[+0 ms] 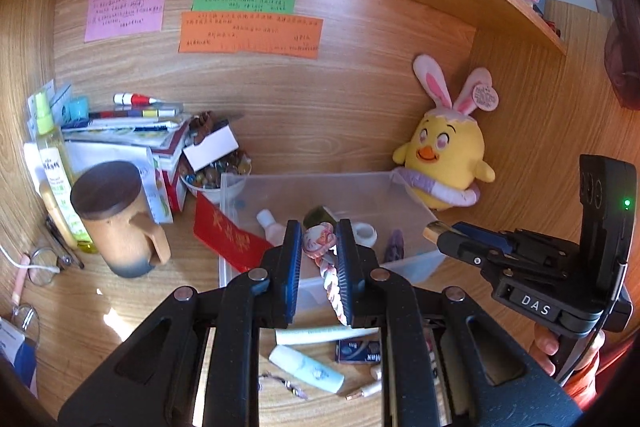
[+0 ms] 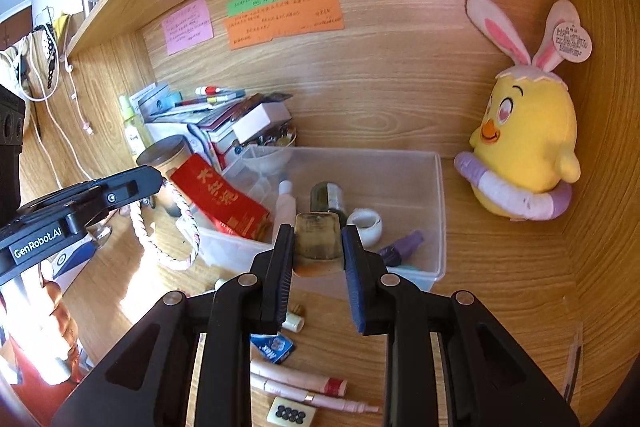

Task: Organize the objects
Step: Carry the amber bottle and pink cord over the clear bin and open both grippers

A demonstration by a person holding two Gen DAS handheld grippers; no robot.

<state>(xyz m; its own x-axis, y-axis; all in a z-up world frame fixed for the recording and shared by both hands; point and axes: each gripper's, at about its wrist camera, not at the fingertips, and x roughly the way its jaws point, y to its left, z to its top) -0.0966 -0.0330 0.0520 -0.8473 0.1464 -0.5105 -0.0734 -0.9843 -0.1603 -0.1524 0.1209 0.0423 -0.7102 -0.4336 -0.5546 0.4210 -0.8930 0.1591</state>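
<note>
Wooden desk [image 1: 120,307], clear bin [image 2: 438,211] half-filled — left tongs [image 1: 319,247] pinching a braided-cord charm [image 1: 320,239], right tongs [image 2: 318,239] pinching a small bottle [image 2: 317,237]; next, probably, release both over the bin.

A pink-and-white round charm [image 1: 319,241] on a braided pink-white rope [image 1: 333,287] sits between the left fingers [image 1: 293,267], the rope trailing back along the right-hand one. A squat, clear yellowish bottle [image 2: 318,237] stands upright between the right fingers [image 2: 280,267]. Just ahead of both lies a clear plastic bin [image 2: 438,211] holding a red packet [image 2: 224,201], white bottle [image 2: 286,205], white ring [image 2: 366,223] and purple piece [image 2: 400,247].
</note>
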